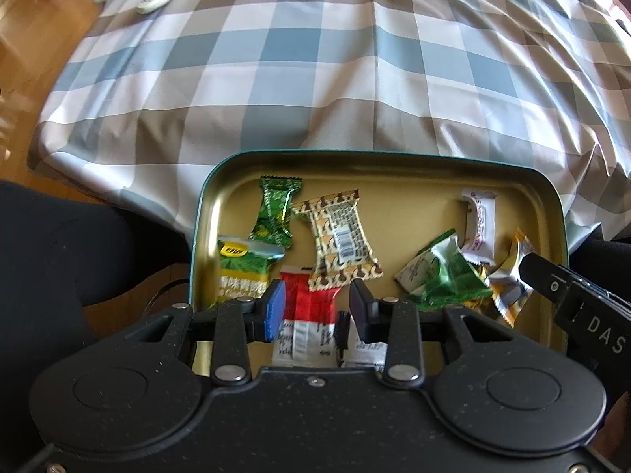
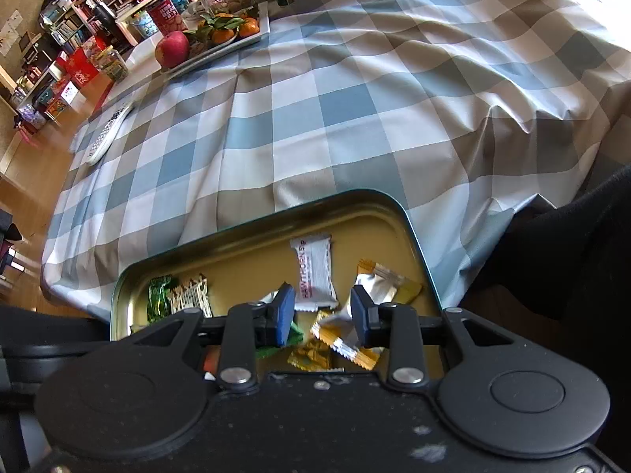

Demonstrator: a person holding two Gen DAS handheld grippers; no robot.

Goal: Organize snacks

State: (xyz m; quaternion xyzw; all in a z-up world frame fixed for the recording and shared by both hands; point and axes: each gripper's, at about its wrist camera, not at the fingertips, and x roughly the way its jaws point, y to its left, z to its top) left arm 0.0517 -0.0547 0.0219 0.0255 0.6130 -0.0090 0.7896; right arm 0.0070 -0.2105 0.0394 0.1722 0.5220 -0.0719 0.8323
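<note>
1. All the snacks you can see lie in the green tin (image 1: 394, 165) at the near edge of the desk (image 1: 315, 79); none lie out on the cloth.
2. That fits snacks just gathered in, or snacks waiting to come out.
3. Your left gripper (image 1: 316, 307) hangs over the red snack (image 1: 305, 295), jaws open, holding nothing.
4. Your right gripper (image 2: 323, 315) is open too, over the orange snacks (image 2: 347, 349).
5. Both grippers hide the tin's near end.
</note>
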